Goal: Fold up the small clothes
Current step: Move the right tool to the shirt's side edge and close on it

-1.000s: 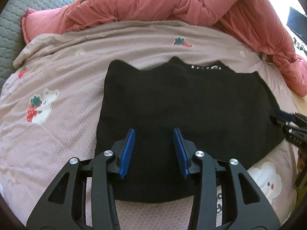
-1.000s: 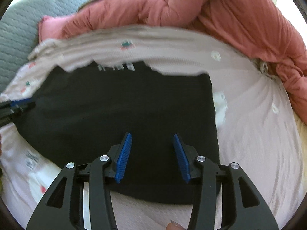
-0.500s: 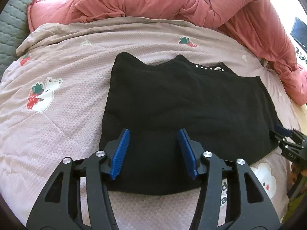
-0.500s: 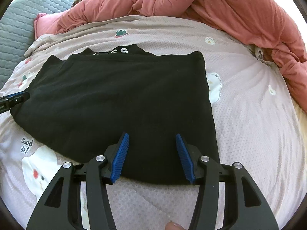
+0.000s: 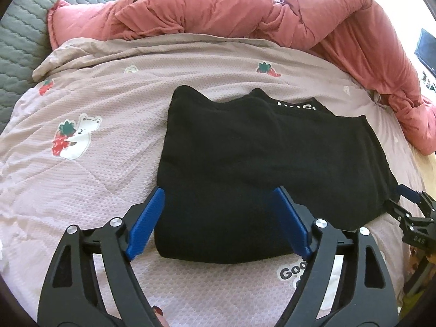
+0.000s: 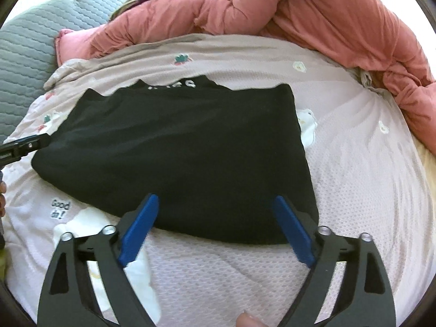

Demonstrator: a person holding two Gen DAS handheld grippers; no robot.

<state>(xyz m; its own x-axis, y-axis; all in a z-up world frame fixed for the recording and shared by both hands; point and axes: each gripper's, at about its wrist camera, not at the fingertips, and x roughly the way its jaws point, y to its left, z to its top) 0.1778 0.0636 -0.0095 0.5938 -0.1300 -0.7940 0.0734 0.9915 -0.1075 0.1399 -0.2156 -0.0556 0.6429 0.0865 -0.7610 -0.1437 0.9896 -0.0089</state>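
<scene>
A black garment [image 5: 261, 163] lies folded flat on the pink bedspread [image 5: 90, 185], white lettering at its far edge; it also shows in the right wrist view [image 6: 190, 158]. My left gripper [image 5: 218, 199] is open wide and empty, its blue pads over the garment's near left corner. My right gripper [image 6: 215, 204] is open wide and empty over the garment's near right edge. The right gripper's tip shows at the right of the left wrist view [image 5: 408, 201]; the left gripper's tip shows at the left of the right wrist view [image 6: 24, 147].
A rumpled salmon-pink duvet [image 5: 245, 13] is heaped along the far side and right of the bed. A grey quilted headboard [image 5: 21, 27] stands at far left. The bedspread carries bear and strawberry prints [image 5: 73, 139].
Both grippers have drawn back toward me, from over the garment's middle to its near edge, and their jaws have spread wider. The garment has stayed flat.
</scene>
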